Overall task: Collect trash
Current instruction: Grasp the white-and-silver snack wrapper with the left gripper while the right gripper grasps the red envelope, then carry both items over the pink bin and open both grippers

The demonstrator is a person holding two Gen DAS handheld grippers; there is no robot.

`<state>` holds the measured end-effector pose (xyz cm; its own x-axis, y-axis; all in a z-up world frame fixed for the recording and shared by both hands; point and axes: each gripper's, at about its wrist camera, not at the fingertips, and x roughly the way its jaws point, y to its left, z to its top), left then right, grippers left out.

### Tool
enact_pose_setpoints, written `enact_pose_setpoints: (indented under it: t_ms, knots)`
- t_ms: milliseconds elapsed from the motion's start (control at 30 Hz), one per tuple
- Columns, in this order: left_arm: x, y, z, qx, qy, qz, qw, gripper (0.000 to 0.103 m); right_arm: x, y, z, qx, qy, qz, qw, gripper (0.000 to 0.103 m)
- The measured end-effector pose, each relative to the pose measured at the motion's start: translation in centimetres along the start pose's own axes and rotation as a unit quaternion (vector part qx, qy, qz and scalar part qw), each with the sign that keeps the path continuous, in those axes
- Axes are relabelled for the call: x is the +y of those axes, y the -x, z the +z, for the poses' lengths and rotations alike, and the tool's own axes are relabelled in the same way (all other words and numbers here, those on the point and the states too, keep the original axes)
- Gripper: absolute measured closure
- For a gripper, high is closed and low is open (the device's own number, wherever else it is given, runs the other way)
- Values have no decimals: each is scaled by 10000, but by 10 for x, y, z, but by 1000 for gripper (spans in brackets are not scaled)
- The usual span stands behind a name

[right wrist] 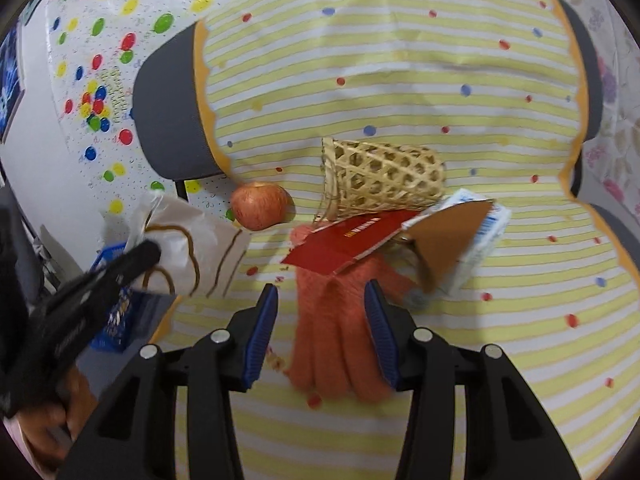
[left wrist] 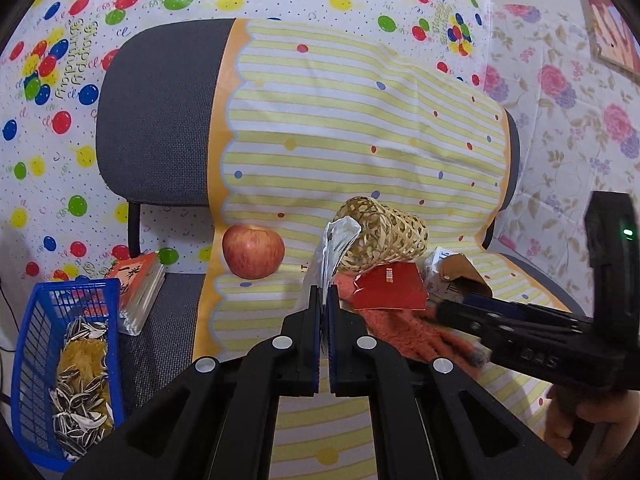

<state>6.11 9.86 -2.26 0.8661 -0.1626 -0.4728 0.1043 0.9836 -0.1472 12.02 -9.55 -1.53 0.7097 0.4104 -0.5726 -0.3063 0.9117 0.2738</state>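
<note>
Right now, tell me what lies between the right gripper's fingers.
In the right wrist view, the orange glove lies on the cloth between the open right gripper fingers, untouched.

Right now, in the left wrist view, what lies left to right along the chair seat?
Blue basket of seed shells → orange-covered book → apple → plastic wrapper pinched in the left gripper → red paper → brown cardboard.

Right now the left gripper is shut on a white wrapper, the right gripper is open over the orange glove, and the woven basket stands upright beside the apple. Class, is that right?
One thing is wrong: the woven basket lies on its side, as the right wrist view shows. The left gripper is shut on the white wrapper, the right gripper open over the orange glove, the apple beside the basket.
</note>
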Motion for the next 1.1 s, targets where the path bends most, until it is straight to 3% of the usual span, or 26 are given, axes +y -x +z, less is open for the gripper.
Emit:
enact_pose_setpoints:
  t_ms: [367, 500, 733, 1100]
  knots:
    - [-2, -19, 0, 107, 15, -75, 9999, 100, -21, -58, 17, 358, -693, -88, 9969, 58]
    - [-7, -16, -1, 126, -8, -83, 9999, 100, -29, -62, 20, 416, -1026, 4, 9939, 74]
    - [-19, 13, 5, -51, -48, -136, 9999, 100, -17, -13, 27, 111, -839, 50, 9964, 95]
    - [-50, 73, -3, -281, -179, -566, 9978, 100, -3, 90, 4, -584, -11, -328, 9978, 101]
